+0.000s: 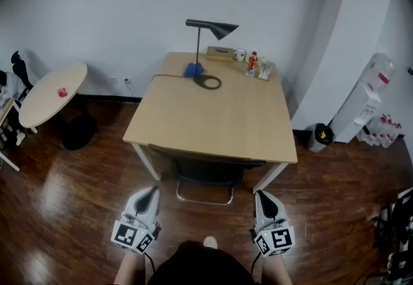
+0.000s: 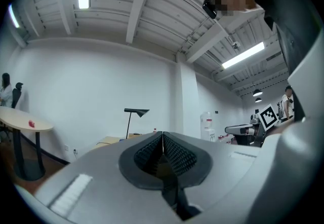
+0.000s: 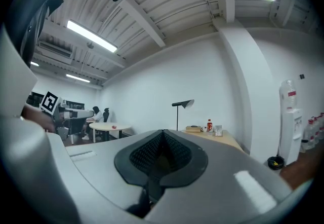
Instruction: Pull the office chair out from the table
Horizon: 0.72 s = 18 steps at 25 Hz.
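Dark wooden flooring and white walls are being shown around a pale tabletop [image 1: 213,116] standing in the middle of the frame, with a black desk lamp [image 1: 210,32], a mug [image 1: 239,55] and a red bottle [image 1: 252,61] being carried near its far edge. The office chair [image 1: 206,171] is being seen tucked under the tabletop's near edge, just below the frame's centre, its dark backrest lying close against that edge and its chrome base showing beneath. The left gripper [image 1: 152,192] and the right gripper [image 1: 261,195] are being held level at the chair's lower left and lower right, near it but not touching. Both pairs of fingers are being held together, with nothing between them. No part of the pull is judged to be done yet: the backrest is yet to be reached and gripped, and the chair is yet to be drawn back toward the bottom of the frame.
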Tool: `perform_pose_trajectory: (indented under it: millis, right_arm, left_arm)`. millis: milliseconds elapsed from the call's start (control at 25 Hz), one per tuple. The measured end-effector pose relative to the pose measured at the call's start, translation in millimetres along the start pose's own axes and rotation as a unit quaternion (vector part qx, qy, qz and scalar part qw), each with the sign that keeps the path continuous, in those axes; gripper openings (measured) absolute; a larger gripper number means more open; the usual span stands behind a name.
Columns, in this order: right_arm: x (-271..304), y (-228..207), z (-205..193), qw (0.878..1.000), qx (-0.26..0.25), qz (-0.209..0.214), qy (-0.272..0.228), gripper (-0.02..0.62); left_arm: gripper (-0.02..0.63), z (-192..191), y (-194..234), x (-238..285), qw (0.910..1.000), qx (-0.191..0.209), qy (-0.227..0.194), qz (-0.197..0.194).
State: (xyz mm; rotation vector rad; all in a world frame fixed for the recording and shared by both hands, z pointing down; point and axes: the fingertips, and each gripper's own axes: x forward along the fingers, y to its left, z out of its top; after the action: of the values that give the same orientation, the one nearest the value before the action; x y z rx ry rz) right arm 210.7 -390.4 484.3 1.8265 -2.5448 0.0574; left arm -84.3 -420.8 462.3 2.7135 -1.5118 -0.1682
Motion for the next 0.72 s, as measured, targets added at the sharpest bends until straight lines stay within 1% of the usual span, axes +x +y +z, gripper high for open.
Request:
perform_pose_trajectory:
  millis: [160, 320, 520, 640, 720]
  right_arm:
    - [21.0, -18.1, 5.0, 1.000, -0.007, 0.014, 0.001, 0.017]
    - [34.0, -33.4, 3.7, 1.000, -0.010, 0.025, 0.009, 0.030]
    - [51.3, -43.6, -3.1, 0.998, -0.031, 0.049, 0.029, 0.082]
    - [63.1, -45.1, -6.4, 0.997, -0.030, 0.061, 0.033, 0.109]
    - [75.3, -43.2, -5.0, 0.996, -0.031, 0.074, 0.032, 0.134]
  left_arm:
    - [0.005, 0.5, 0.9, 27.2, 1.0000, 0.006, 0.001, 0.007]
    - [0.005, -6.3, 0.4, 46.5, 0.9998, 0.007, 0.010, 0.015]
    - [0.005, -14.7, -2.4, 67.0, 0.9997, 0.010, 0.019, 0.011]
    - [0.005, -19.0, -0.4, 79.5, 0.9995, 0.016, 0.028, 0.002]
    - [0.005, -16.5, 6.0, 90.2, 0.9995, 0.019, 0.025, -0.001]
